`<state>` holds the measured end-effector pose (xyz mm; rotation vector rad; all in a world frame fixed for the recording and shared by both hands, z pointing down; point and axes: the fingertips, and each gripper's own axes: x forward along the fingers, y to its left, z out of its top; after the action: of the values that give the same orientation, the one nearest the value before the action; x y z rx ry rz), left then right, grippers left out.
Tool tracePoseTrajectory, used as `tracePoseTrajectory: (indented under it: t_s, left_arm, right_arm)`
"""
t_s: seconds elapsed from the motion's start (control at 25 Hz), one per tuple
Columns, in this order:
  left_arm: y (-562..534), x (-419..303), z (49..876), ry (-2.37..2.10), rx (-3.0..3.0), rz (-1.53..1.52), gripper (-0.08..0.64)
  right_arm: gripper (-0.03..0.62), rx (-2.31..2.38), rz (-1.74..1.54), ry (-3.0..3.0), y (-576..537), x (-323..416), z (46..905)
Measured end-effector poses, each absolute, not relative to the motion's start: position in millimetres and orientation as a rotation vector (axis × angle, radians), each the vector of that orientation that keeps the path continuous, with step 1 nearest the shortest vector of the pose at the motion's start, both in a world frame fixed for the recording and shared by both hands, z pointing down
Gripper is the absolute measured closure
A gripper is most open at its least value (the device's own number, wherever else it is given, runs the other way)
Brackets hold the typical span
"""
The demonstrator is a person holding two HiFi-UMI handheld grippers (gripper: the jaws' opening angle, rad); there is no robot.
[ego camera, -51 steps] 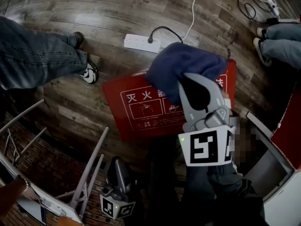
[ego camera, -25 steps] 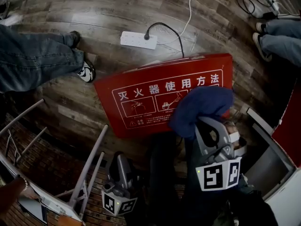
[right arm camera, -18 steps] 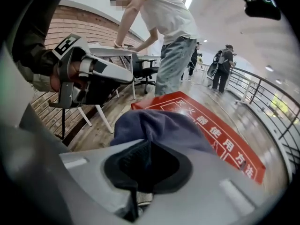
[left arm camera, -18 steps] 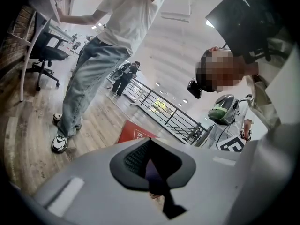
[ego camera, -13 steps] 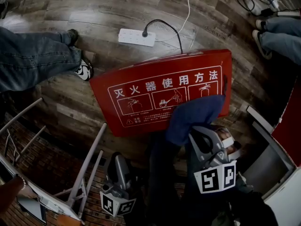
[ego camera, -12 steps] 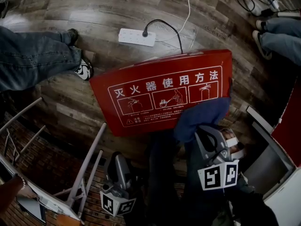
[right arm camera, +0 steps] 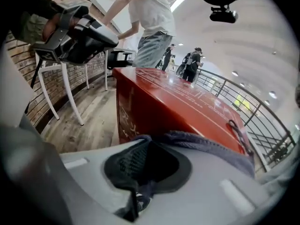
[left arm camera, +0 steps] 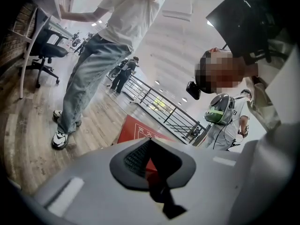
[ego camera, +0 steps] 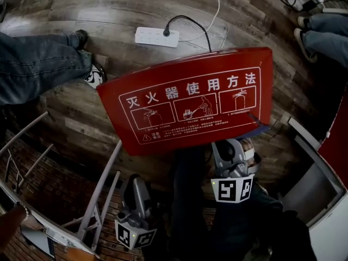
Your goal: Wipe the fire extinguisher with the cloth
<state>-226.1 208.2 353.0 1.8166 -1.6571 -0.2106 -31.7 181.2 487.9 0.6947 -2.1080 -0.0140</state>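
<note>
A dark wood-plank floor (ego camera: 65, 118) is spreading under everything. Nearest, at the left, the left gripper (ego camera: 136, 185) is hanging low beside a white metal frame (ego camera: 106, 184), its jaws pressed together on nothing. Just right of it, the right gripper (ego camera: 228, 148) is pinching a dark blue fleecy cloth (right arm camera: 206, 142) against the near edge of the red fire extinguisher box with white lettering (ego camera: 185, 102), which is standing in the middle. Beyond the box, a white power strip (ego camera: 156, 36) is lying on the floor. At the far left, a person's jeans-clad leg (ego camera: 38, 64) is standing.
</note>
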Motion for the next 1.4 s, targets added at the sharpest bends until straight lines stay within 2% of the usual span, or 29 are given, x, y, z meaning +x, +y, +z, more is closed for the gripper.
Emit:
tracePoseTrajectory:
  t_s: [0.28,0.6,0.84,1.12,1.2,1.4]
  left_arm:
    - [210.3,-222.9,353.4,-1.644,1.822,-0.205,0.561]
    - [205.0,-224.4,337.6,-1.647,1.859,-0.227,0.561]
    - [212.9,-217.5,339.7,-1.655,1.831,-0.239,0.561]
    - [210.2,-206.0,337.9,-1.657,1.83,-0.258,0.561]
    - [208.9,-204.7,337.0,-1.657,1.839,-0.257,0.561]
    - [214.5,-206.4,339.0,-1.669,1.816,-0.25,0.561]
  right_arm:
    - [0.575,0.569,-0.122,-2.169,201.3,-23.8,463.7]
    - [0.575,0.788,-0.229,-2.023,154.3,73.1,421.4]
    - [0.575,0.836,-0.348,-2.162,153.6,57.2,338.6]
    - [0.575,0.936,-0.484,-2.46,82.4,-18.5,278.7]
    - [0.575,0.941,-0.522,-2.444,60.7,-31.9,285.7]
    - [0.546,0.685,-0.219,-2.325,75.0,-28.5,368.5]
